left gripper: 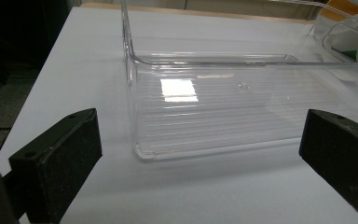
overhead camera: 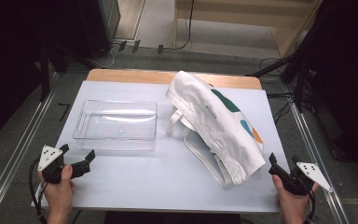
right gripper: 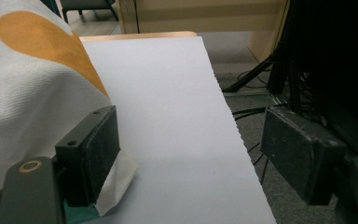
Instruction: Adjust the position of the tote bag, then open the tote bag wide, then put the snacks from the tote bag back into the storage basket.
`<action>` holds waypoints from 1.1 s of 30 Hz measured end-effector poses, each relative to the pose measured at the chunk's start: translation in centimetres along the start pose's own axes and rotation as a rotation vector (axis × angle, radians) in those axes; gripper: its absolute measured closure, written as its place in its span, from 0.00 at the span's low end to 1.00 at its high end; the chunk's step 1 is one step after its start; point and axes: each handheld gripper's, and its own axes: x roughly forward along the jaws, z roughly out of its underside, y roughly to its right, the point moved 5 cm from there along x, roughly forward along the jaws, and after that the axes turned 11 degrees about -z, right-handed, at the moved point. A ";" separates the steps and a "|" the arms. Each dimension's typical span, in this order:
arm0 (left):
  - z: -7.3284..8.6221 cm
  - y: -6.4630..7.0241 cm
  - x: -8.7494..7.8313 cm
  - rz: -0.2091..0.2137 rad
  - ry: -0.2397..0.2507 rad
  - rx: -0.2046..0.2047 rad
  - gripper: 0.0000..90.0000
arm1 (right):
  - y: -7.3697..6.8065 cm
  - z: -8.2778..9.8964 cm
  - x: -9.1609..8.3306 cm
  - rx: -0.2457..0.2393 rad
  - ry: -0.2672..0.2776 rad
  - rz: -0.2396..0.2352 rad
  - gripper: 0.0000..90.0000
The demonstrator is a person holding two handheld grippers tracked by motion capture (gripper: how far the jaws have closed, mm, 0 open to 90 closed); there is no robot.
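Resting at the near left corner: left gripper (overhead camera: 77, 161), jaws spread wide, nothing between them, pointing toward the near short wall of the clear bin (overhead camera: 116, 123).
Left gripper close up: left gripper (left gripper: 200, 154) with both black jaws far apart over bare sheet, bin corner just beyond them, not touched.
Clear bin: empty, upright, on the left half of the white sheet (overhead camera: 168, 177), long side running left to right; close up as clear bin (left gripper: 223, 107), rounded near corner toward the jaws.
Right gripper: right gripper (overhead camera: 282, 165) at the near right edge of the sheet, jaws wide apart, gripping nothing.
Right gripper close up: right gripper (right gripper: 191, 154), left jaw touching a loose corner of the tote bag (right gripper: 23, 102), right jaw hanging out past the sheet's edge over the floor.
Tote bag: tote bag (overhead camera: 219, 121), white with teal and orange patches, lying slantwise on the right half from the far edge toward the near right, straps (overhead camera: 200, 149) trailing toward the middle.
Gap between bin and bag: narrow strip of bare sheet, straps lying just beside the bin's right wall, apart from it.
Open room: broad bare band of sheet along the near edge between both hands.
Edges: sheet's right edge (right gripper: 228, 121) close beside the bag; wooden table edge (overhead camera: 130, 74) showing behind the sheet.
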 end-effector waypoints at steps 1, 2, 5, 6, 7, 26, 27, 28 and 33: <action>0.0 0.0 0.0 -0.003 0.001 0.001 0.00 | -0.1 -0.1 -0.2 -0.002 -0.003 -0.001 0.23; -0.1 0.0 0.0 -0.008 0.004 0.001 0.00 | -0.1 -0.1 -0.3 0.003 -0.004 -0.003 0.23; -0.4 0.2 -0.2 -0.018 0.014 -0.013 0.00 | -0.5 -0.4 -1.1 0.027 0.012 -0.020 0.26; -0.5 0.2 -0.3 -0.012 0.016 -0.019 0.00 | -0.8 -0.7 -1.7 0.017 0.021 -0.022 0.26; -0.6 0.4 -0.5 -0.014 0.017 -0.012 0.00 | -0.9 -1.0 -2.0 0.006 0.029 -0.024 0.27; -2.6 4.6 -3.1 0.011 0.027 0.057 0.00 | -8.7 -5.6 -7.9 -0.026 0.177 -0.210 0.24; -2.7 4.8 -3.1 0.014 0.029 0.059 0.00 | -8.8 -5.6 -8.0 -0.027 0.180 -0.215 0.23; -2.8 5.0 -3.0 0.017 0.028 0.063 0.00 | -8.8 -5.6 -8.1 -0.024 0.187 -0.210 0.23; -3.0 6.3 -2.8 0.045 0.017 0.084 0.00 | -9.0 -6.4 -9.2 0.022 0.211 -0.235 0.22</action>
